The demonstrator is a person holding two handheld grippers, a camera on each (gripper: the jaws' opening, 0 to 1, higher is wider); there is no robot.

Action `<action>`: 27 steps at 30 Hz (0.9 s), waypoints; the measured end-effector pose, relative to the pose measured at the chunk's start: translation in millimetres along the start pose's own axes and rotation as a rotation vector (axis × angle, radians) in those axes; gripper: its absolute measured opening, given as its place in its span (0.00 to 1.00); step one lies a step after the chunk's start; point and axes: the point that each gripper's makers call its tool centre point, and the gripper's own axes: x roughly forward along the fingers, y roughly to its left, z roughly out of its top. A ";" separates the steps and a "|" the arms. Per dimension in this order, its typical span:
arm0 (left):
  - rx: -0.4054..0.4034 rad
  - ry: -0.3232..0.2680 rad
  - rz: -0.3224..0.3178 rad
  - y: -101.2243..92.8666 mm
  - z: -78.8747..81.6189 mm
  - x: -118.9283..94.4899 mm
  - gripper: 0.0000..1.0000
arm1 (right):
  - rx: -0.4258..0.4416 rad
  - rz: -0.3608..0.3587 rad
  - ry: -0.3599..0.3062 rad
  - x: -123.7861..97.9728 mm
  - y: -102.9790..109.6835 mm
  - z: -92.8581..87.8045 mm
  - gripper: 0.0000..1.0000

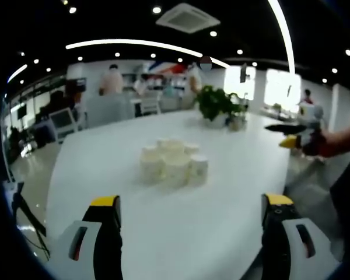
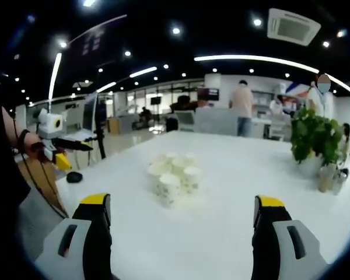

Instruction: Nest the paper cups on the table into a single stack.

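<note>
Here | paper cups [image 1: 174, 165] clustered | small dark object [image 2: 74, 177] in right gripper view

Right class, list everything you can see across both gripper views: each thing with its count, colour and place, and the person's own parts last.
Paper cups: a cluster, exact count unclear, white, upright and close together at the middle of the table.
Table: one, white, large, spread ahead of both grippers.
Potted plant: one, green leaves, far side of the table.
Small dark object: one, black, near the table edge; what it is cannot be told.
People: several, standing in the office background.
Ceiling lights: many, white spots and strips.
Left gripper: black jaws with yellow tips, open, short of the cups.
Right gripper: same colours, open, short of the cups.
</note>
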 end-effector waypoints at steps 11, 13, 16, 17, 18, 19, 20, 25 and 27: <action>0.013 0.007 -0.015 -3.7 0.2 5.0 0.99 | 0.001 0.013 0.004 1.6 3.3 -2.1 1.00; 0.016 0.013 -0.016 -4.3 -1.1 5.5 0.99 | 0.008 0.009 0.004 1.0 2.9 -3.4 1.00; 0.021 0.011 -0.012 -4.2 -0.7 5.2 0.99 | 0.020 0.005 0.005 -0.3 3.6 -5.1 1.00; 0.019 0.013 -0.012 -3.8 -1.1 5.3 0.99 | 0.022 0.005 0.006 -0.5 3.8 -5.5 1.00; 0.017 0.015 -0.011 -3.5 -1.2 5.4 0.99 | 0.025 0.006 0.006 -0.8 4.3 -5.6 1.00; 0.015 0.014 -0.008 -3.1 -0.8 5.3 0.99 | 0.024 0.009 0.007 -0.9 5.0 -5.3 1.00; 0.016 0.011 -0.006 -2.3 0.5 5.3 0.99 | 0.012 0.014 0.007 -0.8 6.3 -3.6 1.00; 0.023 0.001 -0.005 -2.3 4.8 4.6 0.99 | -0.038 0.041 0.004 0.3 11.1 16.3 0.99; 0.026 0.001 -0.005 -3.0 5.5 4.6 0.99 | -0.100 0.037 -0.014 0.2 10.4 28.6 0.97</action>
